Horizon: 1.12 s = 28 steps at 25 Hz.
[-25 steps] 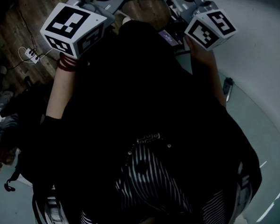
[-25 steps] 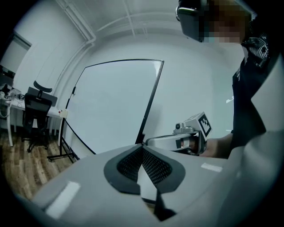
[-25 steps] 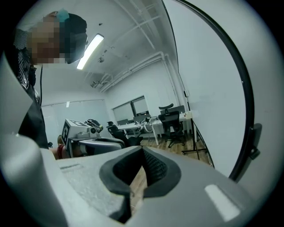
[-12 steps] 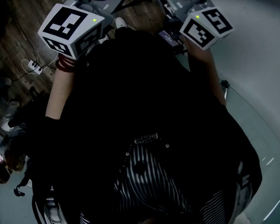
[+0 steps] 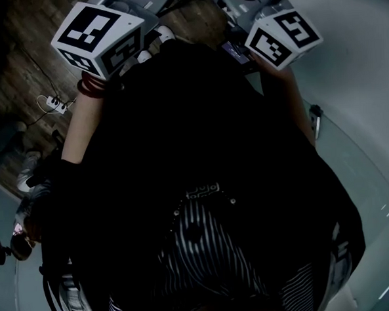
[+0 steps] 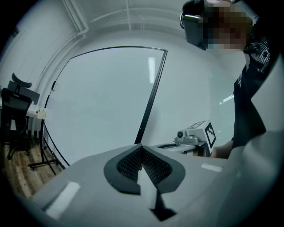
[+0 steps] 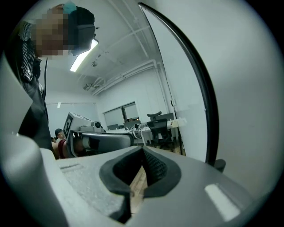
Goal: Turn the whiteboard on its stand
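Whiteboard (image 6: pixel 102 97): smooth glossy white panel, thin black edge frame.

Dim, vignetted head view — fisheye-bent edges (overhead striplight (image 7: pixel 83 56)).

Black office chair (image 6: pixel 15 111) on wooden floor (image 6: pixel 22 170); white power strip (image 5: pixel 54 103) there too.

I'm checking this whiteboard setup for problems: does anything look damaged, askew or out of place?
Nothing stands out. The whiteboard looks blank and whole, its black frame unbroken; its curve is only the wide lens. The left gripper and right gripper are shut and empty.
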{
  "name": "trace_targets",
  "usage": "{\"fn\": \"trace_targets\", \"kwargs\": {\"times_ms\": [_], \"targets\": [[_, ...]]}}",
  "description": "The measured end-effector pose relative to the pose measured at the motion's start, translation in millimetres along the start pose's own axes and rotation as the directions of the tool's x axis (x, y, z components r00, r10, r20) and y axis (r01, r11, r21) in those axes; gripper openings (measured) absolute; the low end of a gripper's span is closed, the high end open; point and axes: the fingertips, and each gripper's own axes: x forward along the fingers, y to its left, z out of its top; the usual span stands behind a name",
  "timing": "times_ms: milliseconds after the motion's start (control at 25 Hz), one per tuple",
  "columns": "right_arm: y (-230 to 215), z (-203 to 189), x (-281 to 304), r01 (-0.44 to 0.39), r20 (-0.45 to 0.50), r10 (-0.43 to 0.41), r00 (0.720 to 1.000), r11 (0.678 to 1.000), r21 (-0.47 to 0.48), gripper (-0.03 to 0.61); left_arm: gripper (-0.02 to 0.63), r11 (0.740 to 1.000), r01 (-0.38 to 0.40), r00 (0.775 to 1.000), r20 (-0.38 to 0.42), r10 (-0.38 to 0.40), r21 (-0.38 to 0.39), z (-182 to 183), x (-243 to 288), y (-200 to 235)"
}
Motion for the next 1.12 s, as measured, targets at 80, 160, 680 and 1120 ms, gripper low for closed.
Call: {"fn": "trace_targets", "kwargs": {"times_ms": [80,160,680,1120], "targets": [[-10.5,-2.2,-3.7,0.013,0.006,-0.013,1.000,1.000,0.010,0.002,-0.005,1.000,0.006,1.000,-0.010,-0.006,0.003,-2.0,9.0,0.3],[-19.9,-2.9,-5.8,0.025,0.014,-0.026,1.000,1.000,0.017,0.002,-0.005,1.000,0.011,1.000,-0.022,-0.011,0.007,-4.4,15.0,2.2],[-57.8,-4.6,-39.6,0.151,0.051,-0.152,0.987,0.988,0.020,0.002,-0.005,0.994,0.083,0.992,-0.099,-0.075,0.077,-13.5,52.6,-15.0],[-97.8,2.1,-60.0,0.280,0.043,-0.281,0.959,0.960,0.022,0.088,-0.005,0.995,0.082,0.993,-0.094,-0.076,0.064,-8.2,65.0,-8.8]]}}
